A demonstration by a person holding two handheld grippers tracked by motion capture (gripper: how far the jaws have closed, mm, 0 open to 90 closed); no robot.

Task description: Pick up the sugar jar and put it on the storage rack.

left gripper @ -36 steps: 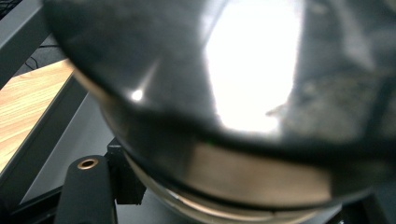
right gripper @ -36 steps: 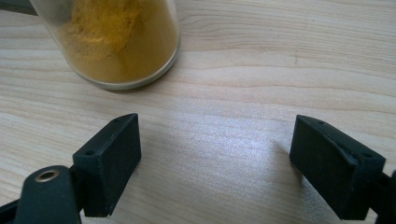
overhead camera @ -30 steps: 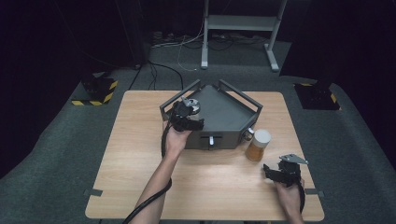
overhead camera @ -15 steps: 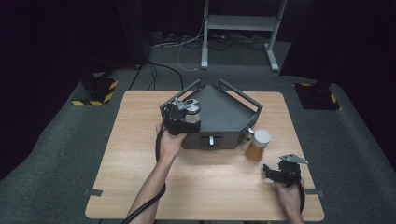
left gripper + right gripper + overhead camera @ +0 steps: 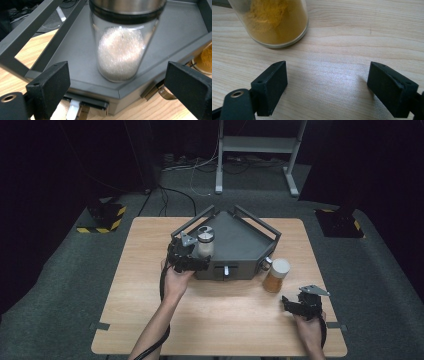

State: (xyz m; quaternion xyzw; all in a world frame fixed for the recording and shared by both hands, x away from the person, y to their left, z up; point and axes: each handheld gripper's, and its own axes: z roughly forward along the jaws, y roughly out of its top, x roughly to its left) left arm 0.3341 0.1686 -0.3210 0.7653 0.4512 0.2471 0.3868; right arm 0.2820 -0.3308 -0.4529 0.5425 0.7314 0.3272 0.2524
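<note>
Fingers of the left gripper (image 5: 115, 82) had just been opened and were seen apart, clear of the salt jar (image 5: 122, 47) standing on the grey tray (image 5: 240, 242). Right gripper (image 5: 327, 85) fingers were held apart over the counter (image 5: 150, 270), near the spice jar (image 5: 274, 22).

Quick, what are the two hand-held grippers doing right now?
Left hand-held gripper: open, jaws just opened, white jar standing free between them.
Right hand-held gripper: open, holding nothing.
</note>
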